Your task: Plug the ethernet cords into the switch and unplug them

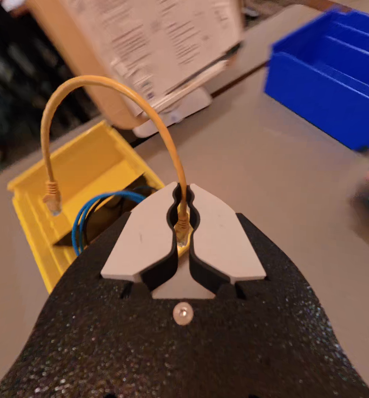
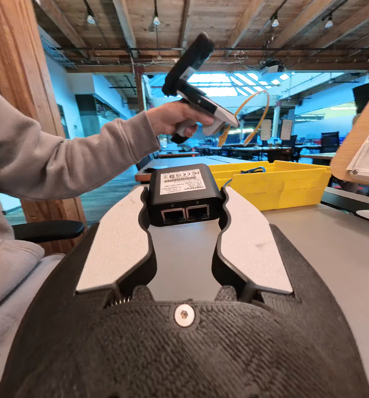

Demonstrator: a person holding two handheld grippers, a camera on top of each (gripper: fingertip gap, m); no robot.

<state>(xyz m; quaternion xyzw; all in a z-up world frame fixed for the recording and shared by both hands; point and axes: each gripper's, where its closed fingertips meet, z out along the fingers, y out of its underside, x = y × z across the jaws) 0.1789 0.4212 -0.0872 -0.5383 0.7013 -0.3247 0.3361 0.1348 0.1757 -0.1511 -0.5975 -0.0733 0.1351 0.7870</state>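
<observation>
Near the counter's left edge the right tongs (image 2: 184, 206) clamp the black switch (image 2: 184, 193), two ports facing back, empty; the left tongs (image 1: 182, 217) grip the yellow ethernet cord (image 1: 106, 86) behind one plug, raised above the yellow bin (image 1: 39, 215); plugging-in has not begun, I judge; next, turn that plug toward a port; blue cords (image 1: 86, 215) lie in the yellow bin; the blue bin (image 1: 321, 90) shows nothing inside.

A yellow bin (image 1: 88, 172) and a blue bin (image 1: 330, 86) sit on the grey table (image 1: 265, 193).
</observation>
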